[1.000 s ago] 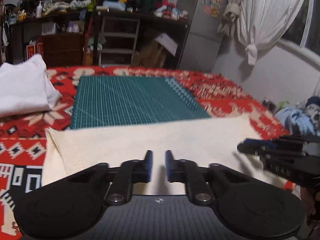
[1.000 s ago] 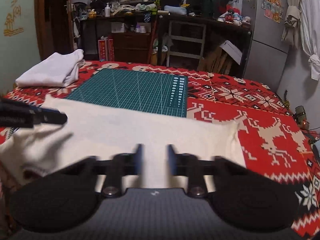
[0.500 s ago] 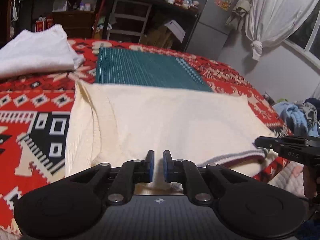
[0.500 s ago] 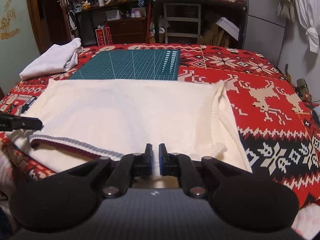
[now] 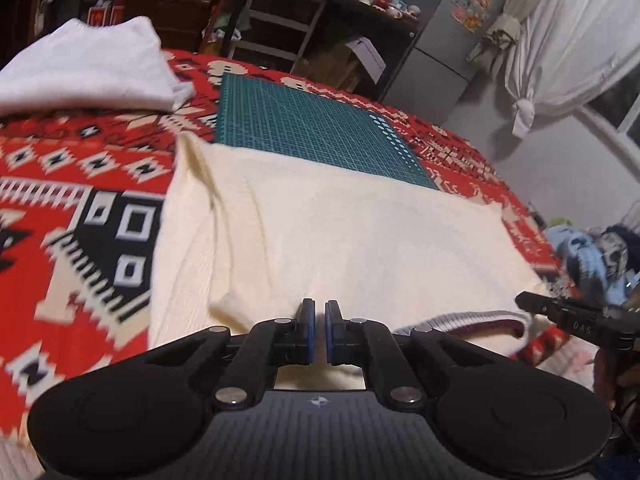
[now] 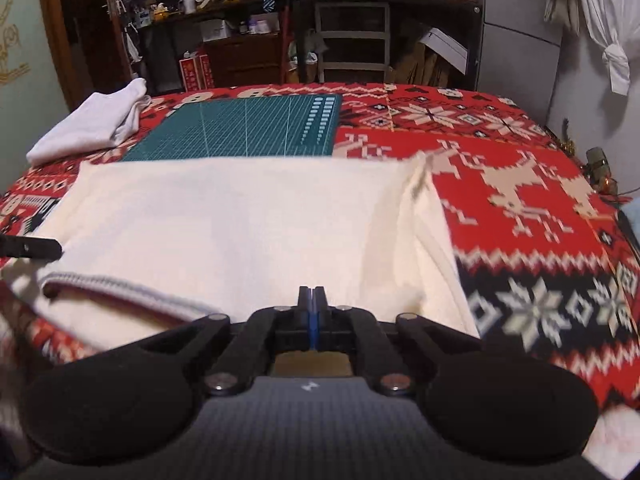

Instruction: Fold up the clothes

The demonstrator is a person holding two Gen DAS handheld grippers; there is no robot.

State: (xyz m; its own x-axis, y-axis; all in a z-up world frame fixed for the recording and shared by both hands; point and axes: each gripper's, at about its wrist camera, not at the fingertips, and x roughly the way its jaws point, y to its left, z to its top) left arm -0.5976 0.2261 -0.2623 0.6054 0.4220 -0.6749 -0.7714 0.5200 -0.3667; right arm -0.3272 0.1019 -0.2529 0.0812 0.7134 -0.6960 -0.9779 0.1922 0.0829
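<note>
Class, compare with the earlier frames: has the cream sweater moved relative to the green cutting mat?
Yes. The cream sweater has slid toward the camera; more of the green cutting mat is uncovered now.

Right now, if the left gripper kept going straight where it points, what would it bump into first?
Most likely the cream sweater spread on the bed just ahead of the left gripper, though depth is hard to judge.

Dim, warm indoor light; motion blur smears the bedspread (image 5: 80,216) at 9 o'clock; fisheye bends the edges.
</note>
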